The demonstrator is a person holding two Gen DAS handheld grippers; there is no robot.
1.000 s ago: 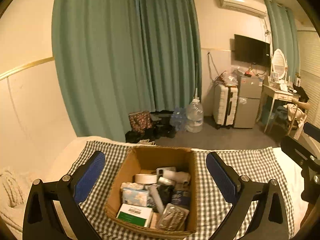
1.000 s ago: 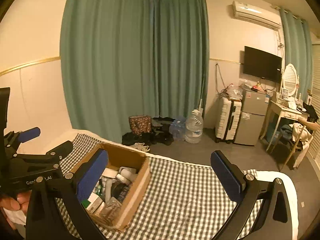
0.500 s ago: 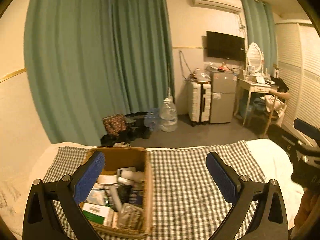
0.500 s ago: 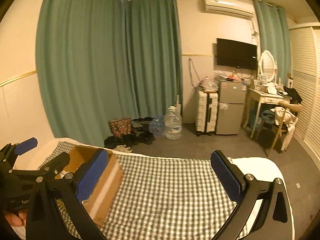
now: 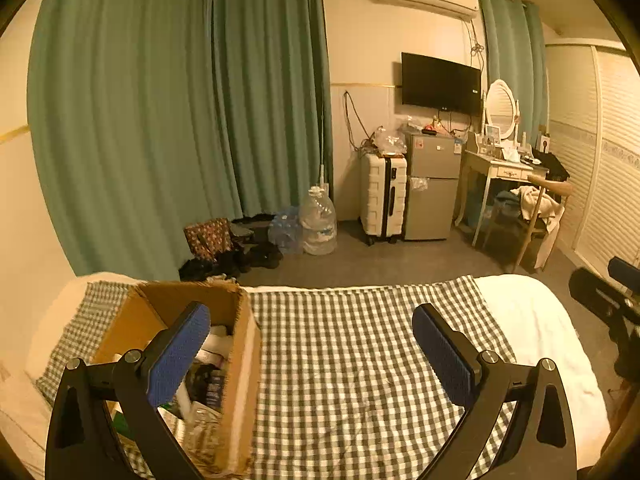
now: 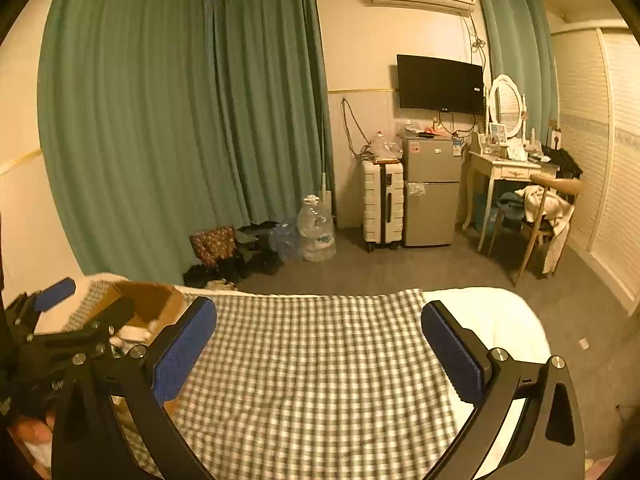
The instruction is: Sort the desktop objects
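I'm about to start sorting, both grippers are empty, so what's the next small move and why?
Probably swing the left gripper left and down toward the open cardboard box. Both grippers are open and hold nothing, the items to sort sit packed inside that box, and the checkered cloth beside it is bare. The right gripper looks out over that bare cloth, farther from the box.

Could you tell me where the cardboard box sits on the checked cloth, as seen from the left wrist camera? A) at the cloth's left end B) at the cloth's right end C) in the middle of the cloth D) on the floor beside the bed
A: the cardboard box stands at the left end of the checked cloth, partly behind the left gripper's left finger.
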